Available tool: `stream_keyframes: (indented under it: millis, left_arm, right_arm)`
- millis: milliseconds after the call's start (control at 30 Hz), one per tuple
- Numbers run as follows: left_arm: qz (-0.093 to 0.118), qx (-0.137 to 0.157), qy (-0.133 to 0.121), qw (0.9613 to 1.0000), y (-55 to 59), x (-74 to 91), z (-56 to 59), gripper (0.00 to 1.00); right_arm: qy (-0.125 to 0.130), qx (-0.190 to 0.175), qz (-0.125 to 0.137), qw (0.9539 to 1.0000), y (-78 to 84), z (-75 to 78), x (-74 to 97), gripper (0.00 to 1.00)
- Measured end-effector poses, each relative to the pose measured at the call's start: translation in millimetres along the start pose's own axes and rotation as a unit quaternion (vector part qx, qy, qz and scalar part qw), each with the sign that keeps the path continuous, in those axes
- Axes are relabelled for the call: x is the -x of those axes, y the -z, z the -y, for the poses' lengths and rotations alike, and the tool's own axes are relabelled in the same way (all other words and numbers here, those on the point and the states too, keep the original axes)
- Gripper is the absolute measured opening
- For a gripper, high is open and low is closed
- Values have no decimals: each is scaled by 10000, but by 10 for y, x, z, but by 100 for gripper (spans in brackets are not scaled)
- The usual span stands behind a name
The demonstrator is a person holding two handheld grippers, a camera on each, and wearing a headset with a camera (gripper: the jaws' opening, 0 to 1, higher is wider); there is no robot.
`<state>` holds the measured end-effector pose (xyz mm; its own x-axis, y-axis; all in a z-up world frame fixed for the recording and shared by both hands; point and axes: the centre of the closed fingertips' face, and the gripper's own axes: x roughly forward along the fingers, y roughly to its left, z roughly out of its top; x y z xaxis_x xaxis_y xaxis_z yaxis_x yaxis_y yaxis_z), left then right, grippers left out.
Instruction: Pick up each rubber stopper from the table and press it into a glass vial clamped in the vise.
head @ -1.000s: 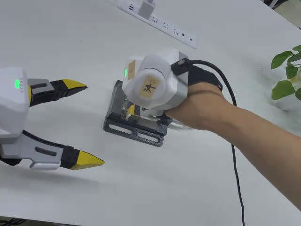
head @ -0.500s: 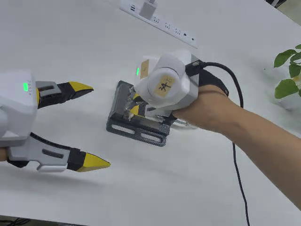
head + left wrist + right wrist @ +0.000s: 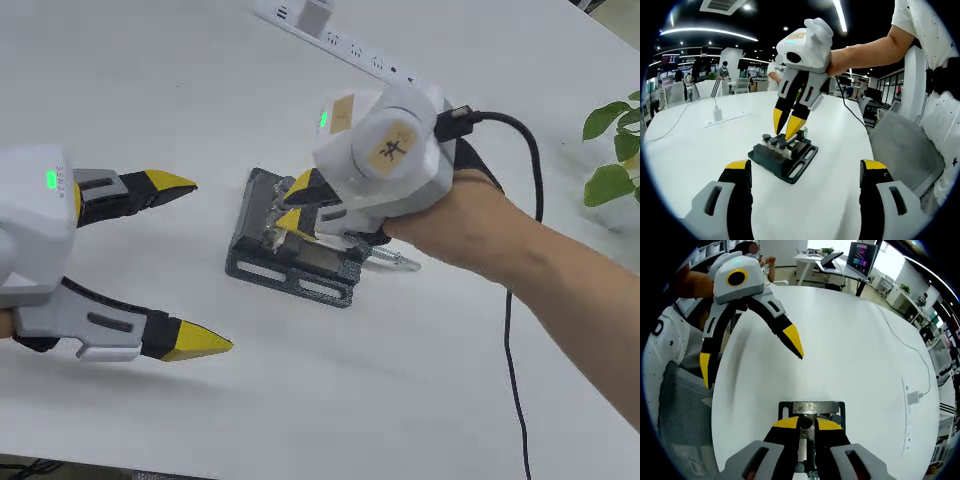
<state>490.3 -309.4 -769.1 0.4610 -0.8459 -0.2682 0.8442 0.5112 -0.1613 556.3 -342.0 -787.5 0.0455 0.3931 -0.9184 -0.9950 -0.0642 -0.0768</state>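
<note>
Blocky dark vise (image 3: 290, 275) sits on a smooth white surface (image 3: 400, 380). The right hand-held gripper (image 3: 293, 203) is just above it, yellow-tipped jaws narrow and empty. The left hand-held gripper (image 3: 205, 265) is well apart from the vise, spread wide.

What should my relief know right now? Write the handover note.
Left gripper: open, empty, hovering over the table left of the vise.
Right gripper: just above the vise, jaws nearly together; grip can't be confirmed.
Done: vials in the vise carry dark stoppers.
Left: check each stopper is pressed fully in; depth can't be judged here.
</note>
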Motion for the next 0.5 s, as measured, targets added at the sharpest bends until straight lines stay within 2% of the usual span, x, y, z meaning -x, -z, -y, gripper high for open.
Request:
stream_keyframes:
  millis: [33,233,500]
  left_arm:
    - [-6,-3,3,10000,2,-1,1,88]
    - [-32,1,23,10000,7,-7,6,88]
    - [-61,4,49,10000,14,-9,9,88]
  right_arm:
    - [-11,-107,42,9999,13,12,12,6]
    - [-50,-234,116,9996,64,12,7,1]
    - [-158,-208,103,9996,72,-45,-84,0]
